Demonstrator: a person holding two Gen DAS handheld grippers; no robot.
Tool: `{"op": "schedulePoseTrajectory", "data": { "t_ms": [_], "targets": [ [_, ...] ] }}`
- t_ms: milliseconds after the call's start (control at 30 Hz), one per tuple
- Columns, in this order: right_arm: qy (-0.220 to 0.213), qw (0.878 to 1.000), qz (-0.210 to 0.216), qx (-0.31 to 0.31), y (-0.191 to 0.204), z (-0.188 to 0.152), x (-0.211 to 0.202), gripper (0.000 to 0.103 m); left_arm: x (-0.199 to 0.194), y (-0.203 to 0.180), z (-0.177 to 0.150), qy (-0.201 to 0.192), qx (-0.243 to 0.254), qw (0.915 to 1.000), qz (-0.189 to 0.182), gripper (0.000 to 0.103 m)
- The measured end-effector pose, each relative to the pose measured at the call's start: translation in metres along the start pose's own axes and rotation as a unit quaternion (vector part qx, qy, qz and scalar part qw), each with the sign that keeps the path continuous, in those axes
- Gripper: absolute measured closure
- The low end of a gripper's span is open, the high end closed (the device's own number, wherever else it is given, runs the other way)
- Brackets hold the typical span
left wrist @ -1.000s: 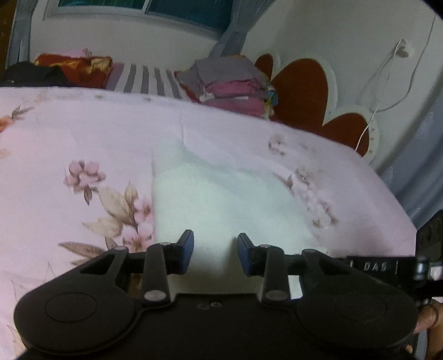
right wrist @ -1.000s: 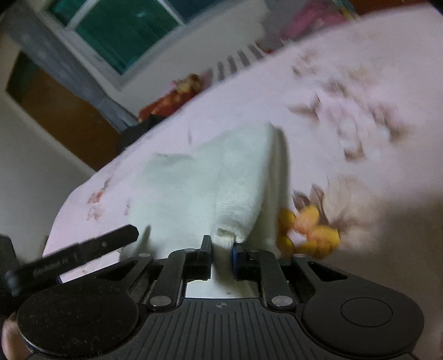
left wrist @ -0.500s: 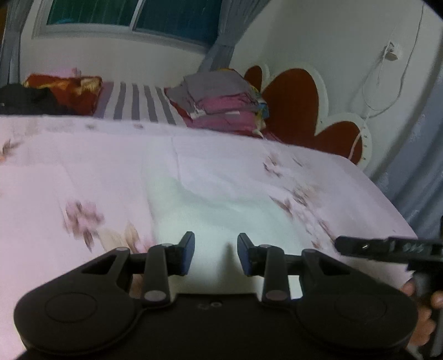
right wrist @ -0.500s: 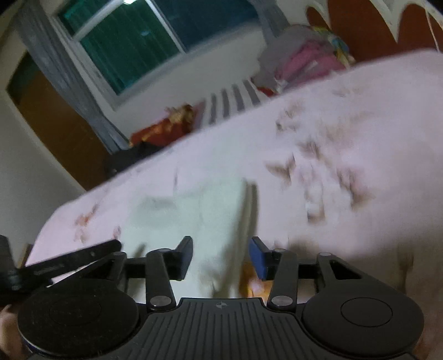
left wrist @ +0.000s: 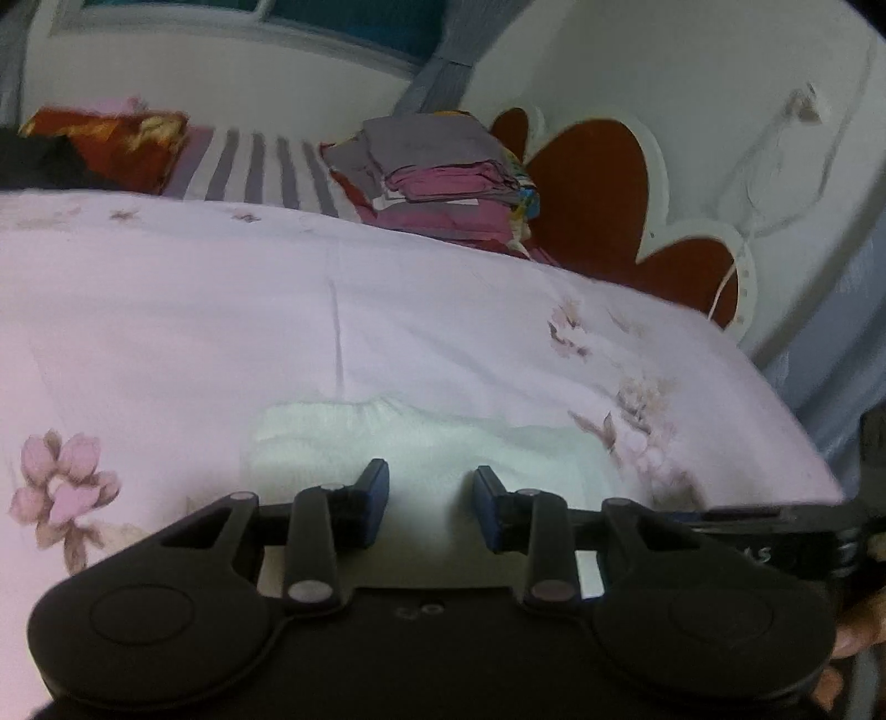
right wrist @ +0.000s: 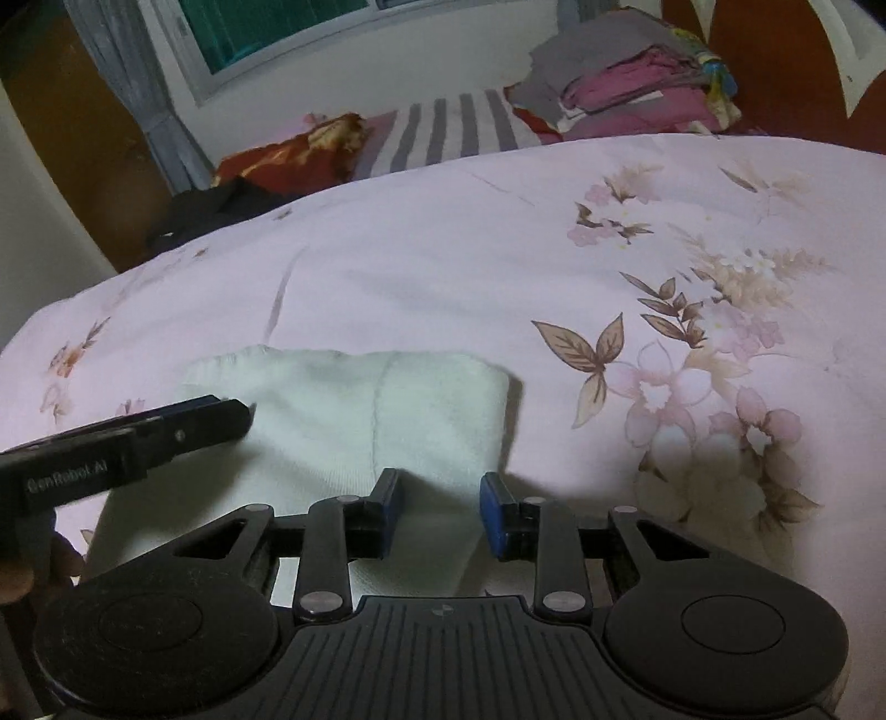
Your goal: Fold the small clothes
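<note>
White garment lies folded flat on the bed, near edge. Right tool, jaws just narrowed and empty, hovers over it; left tool likewise narrow, empty. Judged: one fold laid; next calls for regripping an edge.

I am working in a home bedroom. A bed fills both views, spread with a pale pink floral cover. At its far right stands a red padded headboard with a white scalloped rim. A stack of folded clothes, a striped pillow and a curtained window lie along the far side.
</note>
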State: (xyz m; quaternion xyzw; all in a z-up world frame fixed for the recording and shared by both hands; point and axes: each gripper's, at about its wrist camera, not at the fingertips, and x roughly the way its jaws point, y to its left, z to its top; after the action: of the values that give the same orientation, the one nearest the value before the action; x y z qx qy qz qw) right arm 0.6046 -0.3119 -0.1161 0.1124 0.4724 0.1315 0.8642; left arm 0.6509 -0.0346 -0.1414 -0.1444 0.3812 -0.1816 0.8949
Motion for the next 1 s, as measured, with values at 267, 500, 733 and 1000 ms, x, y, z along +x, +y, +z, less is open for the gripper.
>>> {"op": "schedulePoseTrajectory", "data": {
  "t_ms": [267,500,733,1000],
  "targets": [
    [-0.012,0.999,0.021,-0.048,0.018,-0.026,-0.031,0.073,-0.046,-0.007,-0.036,0.016,-0.002,0.9998,-0.013,0.071],
    [-0.022,0.998,-0.019,-0.057,0.024,-0.034,-0.04,0.063,-0.055,-0.026,-0.051,0.028,0.021,0.9992,-0.02,0.071],
    [0.019,0.996,-0.002,-0.089,0.045,-0.082,-0.061,0.064,-0.075,-0.017,-0.108,0.054,-0.038,0.9959,-0.061,0.071],
    [-0.006,1.0,0.027,0.008,0.025,-0.135,-0.113,0.064,-0.129,-0.014,-0.123,0.025,-0.024,0.9985,-0.043,0.069]
  ]
}}
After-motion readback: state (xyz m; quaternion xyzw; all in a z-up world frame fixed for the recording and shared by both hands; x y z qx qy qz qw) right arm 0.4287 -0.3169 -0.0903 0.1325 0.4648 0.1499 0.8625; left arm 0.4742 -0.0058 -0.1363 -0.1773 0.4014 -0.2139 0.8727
